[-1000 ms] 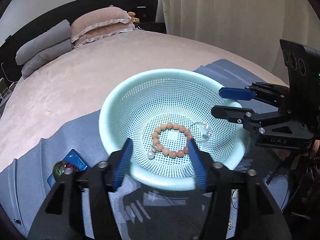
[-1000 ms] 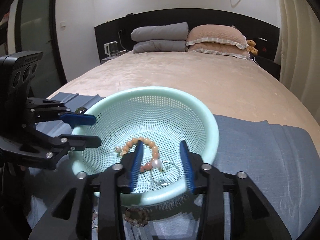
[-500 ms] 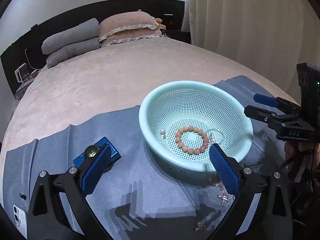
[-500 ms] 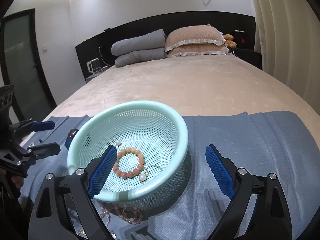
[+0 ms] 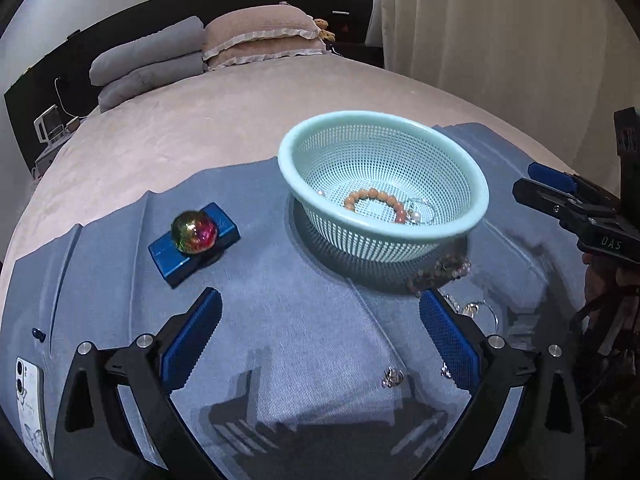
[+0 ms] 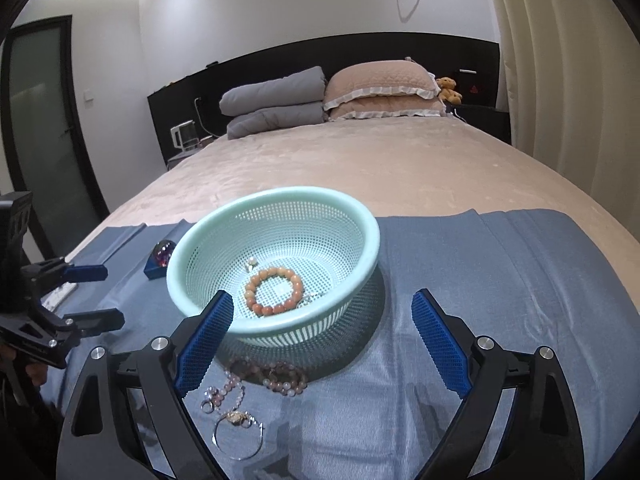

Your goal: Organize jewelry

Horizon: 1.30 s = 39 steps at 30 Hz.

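Jewelry is split between two places: an orange beaded bracelet and a small pearl earring lie inside the mint-green perforated plastic basket, while a pink bead strand and a thin silver bangle lie on the blue-grey cloth just in front of it. Our left gripper and right gripper both stand wide and empty, their jaws having just been opening. We should lower the right one over the strand, possibly tangled, and pinch it mid-length.

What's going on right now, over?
Both claws, left and right, open, empty. Orange bracelet in basket. Loose jewelry waits outside. Nothing blocking.
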### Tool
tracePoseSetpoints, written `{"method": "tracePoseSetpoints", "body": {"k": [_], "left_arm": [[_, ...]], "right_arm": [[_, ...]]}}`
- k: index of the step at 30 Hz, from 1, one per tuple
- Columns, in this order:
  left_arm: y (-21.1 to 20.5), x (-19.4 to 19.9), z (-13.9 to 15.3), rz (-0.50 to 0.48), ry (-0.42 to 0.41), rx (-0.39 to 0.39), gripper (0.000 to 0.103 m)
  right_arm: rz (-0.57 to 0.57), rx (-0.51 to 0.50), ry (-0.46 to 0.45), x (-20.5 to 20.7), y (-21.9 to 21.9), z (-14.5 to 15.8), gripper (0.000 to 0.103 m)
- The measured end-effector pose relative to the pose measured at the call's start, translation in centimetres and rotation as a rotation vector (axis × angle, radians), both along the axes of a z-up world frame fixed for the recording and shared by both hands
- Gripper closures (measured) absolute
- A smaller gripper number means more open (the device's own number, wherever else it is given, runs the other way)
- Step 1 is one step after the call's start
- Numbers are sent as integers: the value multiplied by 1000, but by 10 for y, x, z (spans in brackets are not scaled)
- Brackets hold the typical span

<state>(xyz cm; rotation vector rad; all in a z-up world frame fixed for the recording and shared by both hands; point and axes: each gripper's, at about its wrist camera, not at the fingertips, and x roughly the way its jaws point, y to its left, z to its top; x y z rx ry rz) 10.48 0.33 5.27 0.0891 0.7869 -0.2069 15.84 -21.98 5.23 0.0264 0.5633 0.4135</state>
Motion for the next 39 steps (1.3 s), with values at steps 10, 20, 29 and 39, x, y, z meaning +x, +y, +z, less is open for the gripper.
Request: {"method": "tracePoseSetpoints", "body": {"k": [10,20,29,39], "left_arm": [[-14,-29,-31,-11,-32,56,6],[-25,-28,-60,-54,46,62,45],[-27,-35,-64,-54,85,-15,93],[-18,-42,-52,17,85,-32,93]], "right_arm": [[35,-77,105,-28,20,-38,17],[29,-183,170,-42,38,-78,49],[117,-189,170,-50,46,-77,100],[94,-167,198,-56,34,-56,101]]}}
